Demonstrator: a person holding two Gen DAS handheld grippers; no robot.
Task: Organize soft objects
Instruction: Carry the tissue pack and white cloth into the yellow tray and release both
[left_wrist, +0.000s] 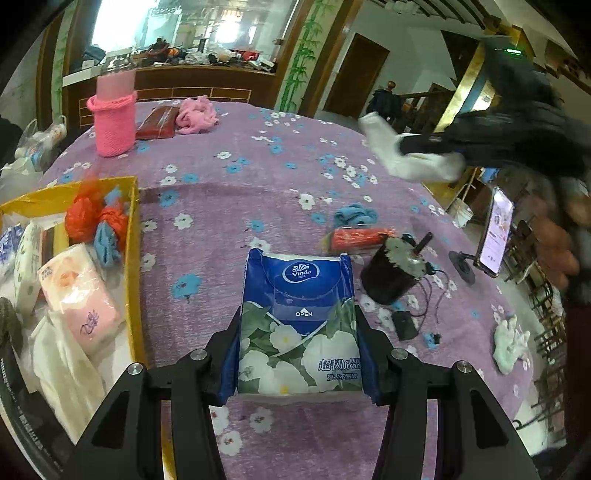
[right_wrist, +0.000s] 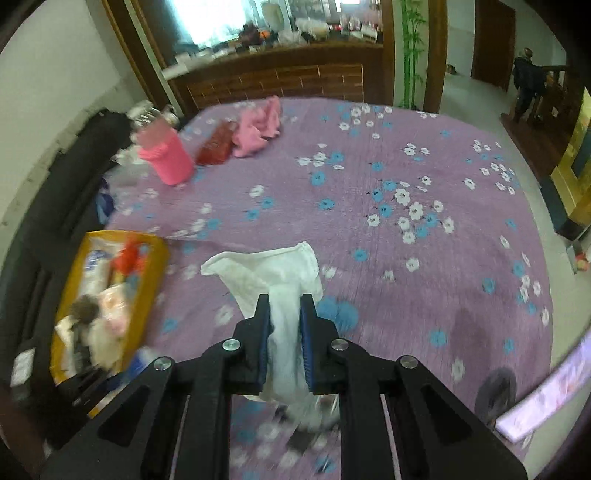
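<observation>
Right wrist: jaws clamped on white cloth (right_wrist: 286, 325). Left wrist: jaws clamped on tissue pack (left_wrist: 299, 325).

Glossy plastic tissue pack (left_wrist: 301, 325), soft white cloth (right_wrist: 280, 280), matt purple bedspread (right_wrist: 369, 184).

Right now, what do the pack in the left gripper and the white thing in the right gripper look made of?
Blue tissue pack: glossy printed plastic film, judging by its sheen and creases, with soft white paper showing at the top edge. White cloth: thin matte woven fabric, likely cotton; it drapes limply and bunches between the right gripper's pads. The left gripper dents the pack's sides slightly.
</observation>
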